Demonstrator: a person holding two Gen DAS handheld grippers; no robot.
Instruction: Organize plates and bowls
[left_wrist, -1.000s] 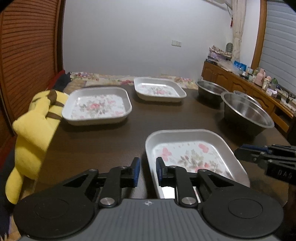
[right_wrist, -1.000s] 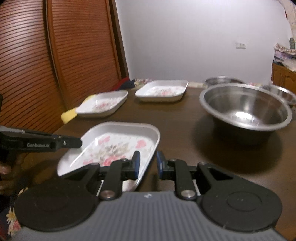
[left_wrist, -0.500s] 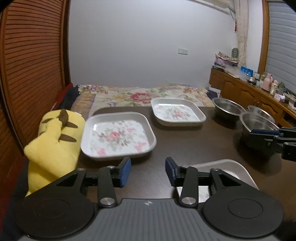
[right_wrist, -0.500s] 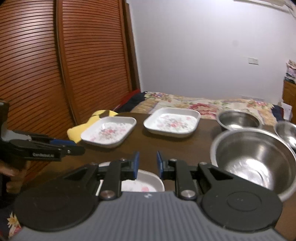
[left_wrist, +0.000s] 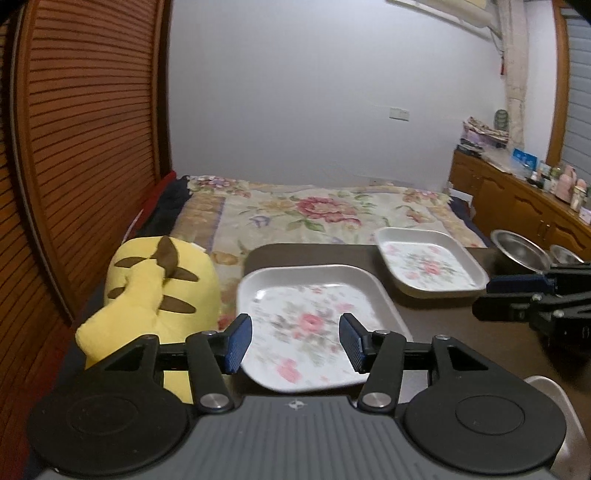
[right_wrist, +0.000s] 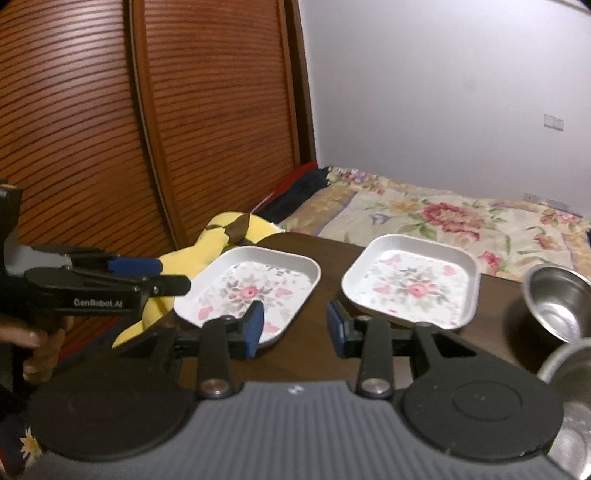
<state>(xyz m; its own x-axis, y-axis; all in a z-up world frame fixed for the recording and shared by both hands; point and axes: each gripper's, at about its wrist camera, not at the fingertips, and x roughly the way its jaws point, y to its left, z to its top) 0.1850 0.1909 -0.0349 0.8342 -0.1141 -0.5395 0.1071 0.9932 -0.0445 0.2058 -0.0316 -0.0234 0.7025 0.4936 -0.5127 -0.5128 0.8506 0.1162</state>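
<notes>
Floral plate (left_wrist: 314, 325) lies beyond the left gripper (left_wrist: 295, 343) — jaws opening, nothing between them.

Two floral square plates (left_wrist: 310, 317) (left_wrist: 430, 264) flat on table; steel bowls (right_wrist: 561, 301) rightward.

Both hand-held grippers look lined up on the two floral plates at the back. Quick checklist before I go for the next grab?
1. Left hand-held gripper empty, jaws opening: ok.
2. Right hand-held gripper empty, jaws opening: ok.
3. Near floral plate flat on the table, nothing in it: ok.
4. Far floral plate apart from the near one: ok.
5. Yellow plush clear of the near plate's left rim: cannot tell.
6. Steel bowls clear of the right hand-held gripper's path: cannot tell.
</notes>
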